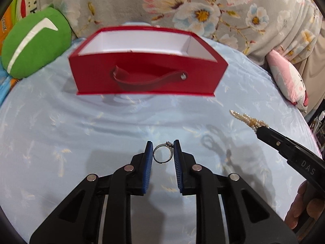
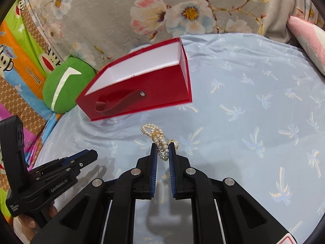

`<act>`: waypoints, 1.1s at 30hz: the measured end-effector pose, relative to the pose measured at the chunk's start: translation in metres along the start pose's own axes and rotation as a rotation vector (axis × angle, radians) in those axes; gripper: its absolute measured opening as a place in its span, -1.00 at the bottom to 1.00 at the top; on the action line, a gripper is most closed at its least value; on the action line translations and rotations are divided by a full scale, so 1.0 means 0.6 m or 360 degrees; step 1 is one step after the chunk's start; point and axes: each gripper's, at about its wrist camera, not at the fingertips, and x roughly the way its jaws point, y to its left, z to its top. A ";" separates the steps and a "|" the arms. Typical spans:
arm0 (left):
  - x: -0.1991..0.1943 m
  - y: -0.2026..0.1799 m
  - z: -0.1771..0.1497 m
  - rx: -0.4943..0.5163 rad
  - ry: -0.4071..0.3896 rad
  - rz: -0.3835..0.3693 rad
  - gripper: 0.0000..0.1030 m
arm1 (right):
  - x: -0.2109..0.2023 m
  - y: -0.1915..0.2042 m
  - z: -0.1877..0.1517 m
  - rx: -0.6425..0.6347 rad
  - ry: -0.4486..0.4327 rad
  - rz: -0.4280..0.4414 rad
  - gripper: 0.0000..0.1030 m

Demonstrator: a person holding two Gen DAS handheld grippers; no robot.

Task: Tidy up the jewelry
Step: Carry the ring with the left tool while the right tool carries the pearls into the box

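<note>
Jewelry here amounts to two pieces, each clamped in its own gripper above the pale blue bedsheet point(image 1: 81, 132). One silver ring point(image 1: 162, 153), with a small stone setting at its top, stands upright between the blue pads of the left gripper point(image 1: 163, 152), pinched at its sides near the fingertips and lifted clear of the sheet. One pearl piece point(image 2: 160, 140), a short bunch of small cream beads with gold fittings, is squeezed between the nearly closed pads of the right gripper point(image 2: 163, 152); a loop of beads sticks out past the fingertips. In the left wrist view the same pearls point(image 1: 246, 121) jut from the tip of the right gripper point(image 1: 262, 131) at the right side, well apart from the ring.

One red box point(image 1: 146, 65) sits open on the sheet beyond both grippers, white inside, with one red strap handle point(image 1: 148, 79) riveted across its near wall. I cannot tell whether anything lies inside.

One green round cushion point(image 1: 34, 40) with a white stripe lies just left of the box. One pink and white pillow point(image 1: 288, 81) lies at the right edge. A grey floral blanket point(image 1: 182, 6) hangs behind. A bright cartoon-printed cloth point(image 2: 20, 61) covers the far left. Part of a person's hand point(image 1: 300, 205) shows at the right gripper's handle.
</note>
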 end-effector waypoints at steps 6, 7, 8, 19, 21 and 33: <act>-0.050 0.028 0.060 0.0005 -0.0156 0.0078 -0.62 | -0.027 0.027 0.053 -0.0079 -0.0124 0.0035 -0.80; -0.057 0.032 0.071 0.0011 -0.0185 0.0089 -0.62 | -0.031 0.035 0.067 -0.0104 -0.0155 0.0032 -0.80; -0.066 0.036 0.084 0.0019 -0.0220 0.0107 -0.62 | -0.033 0.038 0.077 -0.0117 -0.0176 0.0034 -0.80; -0.100 0.079 0.251 0.0071 -0.0495 0.0252 -0.61 | -0.015 0.093 0.237 -0.0231 -0.0384 0.0083 -0.80; -0.091 0.084 0.280 0.0085 -0.0516 0.0265 -0.61 | 0.002 0.100 0.263 -0.0239 -0.0381 0.0090 -0.80; 0.001 0.103 0.395 0.0076 -0.0516 0.0279 -0.61 | 0.144 0.103 0.351 -0.0205 -0.0248 0.0073 -0.80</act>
